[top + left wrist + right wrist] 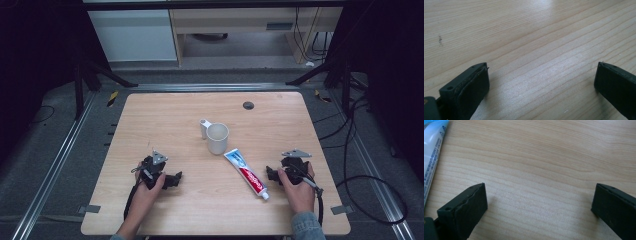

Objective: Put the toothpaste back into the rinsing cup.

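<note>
A white mug (217, 138) stands upright near the table's middle, its handle toward the back left. A toothpaste tube (246, 173) lies in front of it to the right, cap end nearest the front edge. My left gripper (176, 179) rests on the table at the front left, open, jaws pointing right over bare wood (541, 75). My right gripper (270, 174) rests at the front right, open, jaws pointing left toward the tube's cap end. Its own view has the tube's flat end (432, 147) at the upper left and bare wood between the jaws.
The wooden table (165, 115) has a dark round grommet (248, 105) near its back edge. Black stands and cables lie on the floor on both sides. Cabinets stand behind the table.
</note>
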`<state>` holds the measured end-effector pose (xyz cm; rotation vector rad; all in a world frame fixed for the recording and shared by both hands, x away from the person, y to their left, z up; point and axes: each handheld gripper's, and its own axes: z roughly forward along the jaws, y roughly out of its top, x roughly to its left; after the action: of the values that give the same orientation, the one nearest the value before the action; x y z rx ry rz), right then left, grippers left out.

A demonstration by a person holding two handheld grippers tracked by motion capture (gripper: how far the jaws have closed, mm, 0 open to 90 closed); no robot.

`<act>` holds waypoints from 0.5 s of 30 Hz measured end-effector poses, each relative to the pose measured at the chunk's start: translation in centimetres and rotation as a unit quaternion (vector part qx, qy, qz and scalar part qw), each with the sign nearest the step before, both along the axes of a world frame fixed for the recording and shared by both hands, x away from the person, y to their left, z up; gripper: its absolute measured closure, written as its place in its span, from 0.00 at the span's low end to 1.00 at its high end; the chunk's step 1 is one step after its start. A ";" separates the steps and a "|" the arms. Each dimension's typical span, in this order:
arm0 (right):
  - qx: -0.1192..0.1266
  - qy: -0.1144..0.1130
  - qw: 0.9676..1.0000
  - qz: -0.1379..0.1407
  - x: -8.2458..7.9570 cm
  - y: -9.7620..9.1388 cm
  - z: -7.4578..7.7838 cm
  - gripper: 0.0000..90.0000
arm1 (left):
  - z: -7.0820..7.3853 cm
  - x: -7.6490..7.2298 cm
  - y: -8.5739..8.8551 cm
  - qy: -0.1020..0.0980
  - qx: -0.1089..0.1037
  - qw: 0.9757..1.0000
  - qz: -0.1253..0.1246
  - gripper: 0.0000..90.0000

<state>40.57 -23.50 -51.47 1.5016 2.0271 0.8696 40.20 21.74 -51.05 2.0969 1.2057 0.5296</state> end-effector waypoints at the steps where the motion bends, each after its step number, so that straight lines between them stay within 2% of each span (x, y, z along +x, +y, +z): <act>1: 0.000 0.000 1.000 -0.001 0.0 0.0 0.0 0.00 | 0.0 0.0 0.0 0.000 0.000 1.000 0.000 0.00; 8: -0.002 0.001 1.000 0.002 0.2 -0.1 0.1 0.03 | 0.0 0.0 0.0 0.000 -0.001 1.000 0.001 0.00; 9: -0.009 0.014 1.000 0.009 0.1 0.1 0.7 0.10 | 0.0 -0.1 0.0 0.000 0.000 1.000 0.000 0.00; 10: -0.009 0.014 1.000 0.009 0.1 0.1 0.7 0.10 | 0.0 -0.1 0.0 0.000 0.000 1.000 0.000 0.00; 11: -0.022 0.018 0.999 0.023 -0.2 0.6 1.8 0.10 | 0.0 -0.1 0.0 0.000 0.000 1.000 0.000 0.00; 12: -0.022 0.018 0.999 0.023 -0.2 0.6 1.8 0.10 | 0.0 -0.1 0.0 0.000 0.000 1.000 0.000 0.00; 15: -0.055 0.014 0.997 0.046 -0.7 1.8 4.8 0.16 | 0.0 -0.1 0.0 0.000 0.000 1.000 0.001 0.00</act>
<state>39.86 -21.67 -46.65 1.3789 2.1422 0.7620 40.14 21.76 -51.05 2.0955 1.2070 0.5301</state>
